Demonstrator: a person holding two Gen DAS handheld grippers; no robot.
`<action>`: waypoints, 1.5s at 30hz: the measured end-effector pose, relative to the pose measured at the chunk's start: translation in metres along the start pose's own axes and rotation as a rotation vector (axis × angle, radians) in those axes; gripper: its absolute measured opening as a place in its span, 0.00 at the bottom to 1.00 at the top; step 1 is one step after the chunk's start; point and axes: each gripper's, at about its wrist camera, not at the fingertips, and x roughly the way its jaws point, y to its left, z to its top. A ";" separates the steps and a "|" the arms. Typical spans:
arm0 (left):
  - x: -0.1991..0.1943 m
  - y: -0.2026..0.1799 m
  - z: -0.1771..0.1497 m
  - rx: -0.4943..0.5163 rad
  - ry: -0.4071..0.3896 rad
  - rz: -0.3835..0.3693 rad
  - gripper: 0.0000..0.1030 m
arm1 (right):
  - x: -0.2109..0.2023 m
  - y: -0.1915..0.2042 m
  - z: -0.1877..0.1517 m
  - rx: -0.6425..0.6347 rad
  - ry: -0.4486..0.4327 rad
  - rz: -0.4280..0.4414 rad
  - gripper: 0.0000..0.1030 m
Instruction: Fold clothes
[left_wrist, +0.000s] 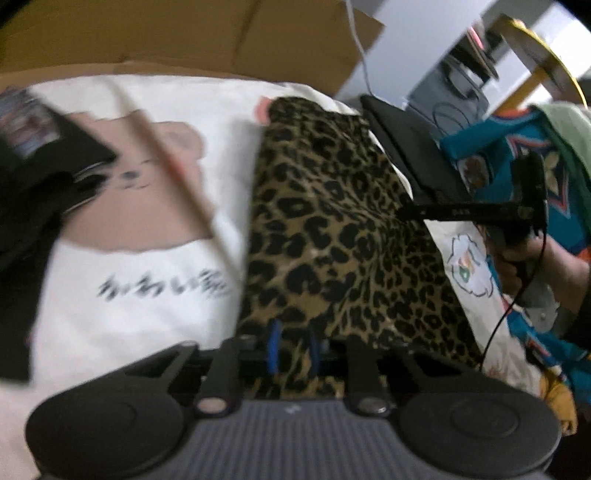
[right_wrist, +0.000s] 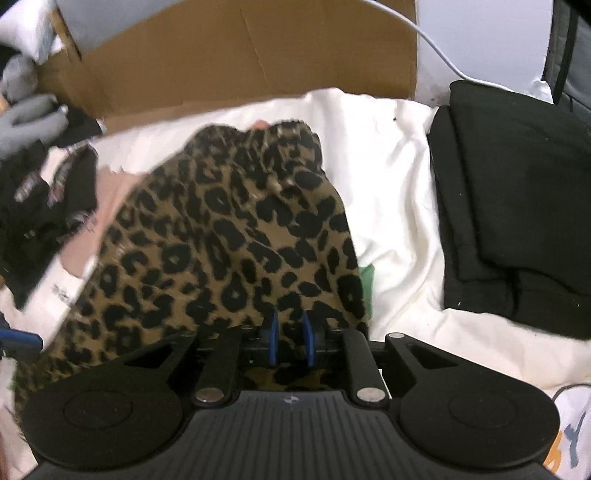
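Leopard-print cloth (left_wrist: 332, 229) pinched in both tools: left tool (left_wrist: 293, 347) clenched on near edge, right tool (right_wrist: 290, 343) likewise on its near edge. Cloth drapes over white printed sheet (left_wrist: 147, 295). Black folded garment (right_wrist: 517, 206) right, apart from cloth. Dark clothes (right_wrist: 40, 206) left. Cardboard (right_wrist: 240, 59) behind.

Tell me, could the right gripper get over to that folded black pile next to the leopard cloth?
Probably not right away: the right gripper is shut on the leopard cloth. The folded black pile lies uncovered on the white sheet, so once it lets go, the way looks free.
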 end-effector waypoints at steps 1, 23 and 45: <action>0.008 -0.003 0.003 0.019 0.005 0.002 0.09 | 0.003 -0.002 0.000 0.003 0.003 -0.009 0.18; 0.094 -0.002 0.092 0.035 -0.100 0.141 0.08 | 0.009 -0.012 -0.009 0.009 0.023 -0.036 0.17; 0.117 -0.020 0.141 0.103 -0.133 0.110 0.06 | 0.021 -0.002 0.067 0.070 -0.132 0.035 0.33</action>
